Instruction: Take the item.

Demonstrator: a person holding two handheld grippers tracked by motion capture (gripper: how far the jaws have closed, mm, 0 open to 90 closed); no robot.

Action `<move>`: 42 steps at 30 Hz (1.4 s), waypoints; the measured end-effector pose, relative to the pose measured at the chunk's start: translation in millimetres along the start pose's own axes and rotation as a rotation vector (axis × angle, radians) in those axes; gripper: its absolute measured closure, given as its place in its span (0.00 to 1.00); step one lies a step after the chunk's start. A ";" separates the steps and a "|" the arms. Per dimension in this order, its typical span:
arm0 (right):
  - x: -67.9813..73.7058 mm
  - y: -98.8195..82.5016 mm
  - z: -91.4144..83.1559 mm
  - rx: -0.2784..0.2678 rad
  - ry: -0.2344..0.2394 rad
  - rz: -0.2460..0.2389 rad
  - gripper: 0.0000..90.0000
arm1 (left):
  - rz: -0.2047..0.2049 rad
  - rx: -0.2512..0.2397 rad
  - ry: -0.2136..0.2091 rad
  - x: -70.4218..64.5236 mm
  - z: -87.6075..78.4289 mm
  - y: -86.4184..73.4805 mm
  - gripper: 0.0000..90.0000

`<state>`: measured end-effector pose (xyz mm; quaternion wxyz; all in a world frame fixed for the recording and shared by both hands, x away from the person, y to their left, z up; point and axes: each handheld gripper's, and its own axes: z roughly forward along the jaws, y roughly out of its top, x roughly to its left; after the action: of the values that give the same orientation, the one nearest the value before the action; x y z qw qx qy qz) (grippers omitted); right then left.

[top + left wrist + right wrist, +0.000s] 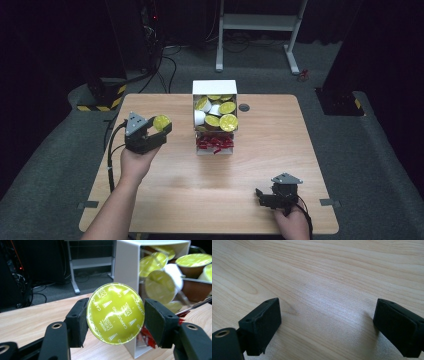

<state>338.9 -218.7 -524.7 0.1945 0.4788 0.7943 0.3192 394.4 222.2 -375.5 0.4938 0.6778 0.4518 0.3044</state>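
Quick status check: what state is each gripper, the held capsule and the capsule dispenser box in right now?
Left gripper: shut on the capsule, held above the table.
Capsule: clamped by its sides, yellow foil lid facing the camera, intact.
Right gripper: open, nothing between its jaws, low over bare table.
Dispenser box: upright, stocked with loose capsules lying at mixed angles.

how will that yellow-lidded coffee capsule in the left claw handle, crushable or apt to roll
The capsule is probably light and thin-walled; its shiny foil lid looks easy to dent. The left claw pinches its round rim, so it may slip. Set on its side, it would likely roll.
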 end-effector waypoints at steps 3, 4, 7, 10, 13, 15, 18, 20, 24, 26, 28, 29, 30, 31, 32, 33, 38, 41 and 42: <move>-0.2 0.0 0.1 -0.001 0.000 -0.004 0.09 | -0.008 0.010 0.008 5.1 -0.1 -7.3 0.44; -0.2 0.0 0.0 -0.001 0.000 -0.004 0.09 | -0.010 0.012 0.010 7.0 -0.6 -9.3 0.44; -0.2 0.0 0.0 0.000 0.000 -0.004 0.09 | -0.024 0.018 0.014 11.9 -1.4 -15.5 0.44; -0.2 0.0 0.0 -0.001 0.000 -0.004 0.09 | -0.036 0.037 0.027 17.3 0.2 -22.8 0.44; -0.3 -0.1 0.1 -0.001 0.001 -0.004 0.09 | -0.054 0.055 0.033 23.1 3.5 -30.8 0.44; -0.3 -0.1 -0.1 -0.001 0.002 -0.004 0.09 | -0.065 0.061 0.035 26.4 5.5 -35.9 0.44; -0.4 -0.4 -0.1 -0.002 0.003 -0.008 0.09 | -0.078 0.077 0.039 30.0 9.1 -43.5 0.44; -0.6 -0.6 -0.2 -0.003 0.005 -0.011 0.09 | -0.082 0.099 0.043 32.4 12.5 -47.9 0.44; -0.6 -0.6 -0.2 -0.003 0.006 -0.010 0.09 | -0.096 0.126 0.054 38.1 17.8 -55.7 0.44; -0.7 -0.6 -0.2 -0.004 0.005 -0.012 0.09 | -0.103 0.136 0.055 39.7 19.8 -58.8 0.44; -0.7 -0.6 -0.2 -0.003 0.005 -0.011 0.09 | -0.109 0.147 0.057 41.0 22.3 -62.9 0.44; -0.6 -0.6 -0.2 -0.003 0.006 -0.011 0.09 | -0.108 0.151 0.057 41.7 23.3 -64.5 0.44; -0.7 -0.7 -0.2 -0.003 0.006 -0.011 0.09 | -0.114 0.157 0.055 41.8 24.6 -66.0 0.44; -0.7 -0.7 -0.2 -0.003 0.006 -0.011 0.09 | -0.109 0.163 0.058 42.0 25.7 -67.2 0.44; -0.7 -0.7 -0.2 -0.003 0.006 -0.011 0.09 | -0.112 0.168 0.059 42.0 26.9 -68.2 0.44; -0.7 -0.7 -0.2 -0.003 0.006 -0.012 0.09 | -0.114 0.171 0.059 41.9 27.8 -68.8 0.44; -0.7 -0.7 -0.2 -0.003 0.007 -0.012 0.09 | -0.115 0.189 0.061 41.0 34.8 -72.5 0.44; -0.7 -0.7 -0.2 -0.003 0.006 -0.011 0.09 | -0.113 0.203 0.053 40.0 38.4 -75.9 0.44; -0.7 -0.7 -0.2 -0.003 0.006 -0.012 0.09 | -0.112 0.205 0.051 39.8 39.9 -77.3 0.44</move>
<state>338.6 -219.6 -525.0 0.1946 0.4728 0.7973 0.3208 420.8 250.8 -462.9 0.4262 0.6905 0.5302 0.2458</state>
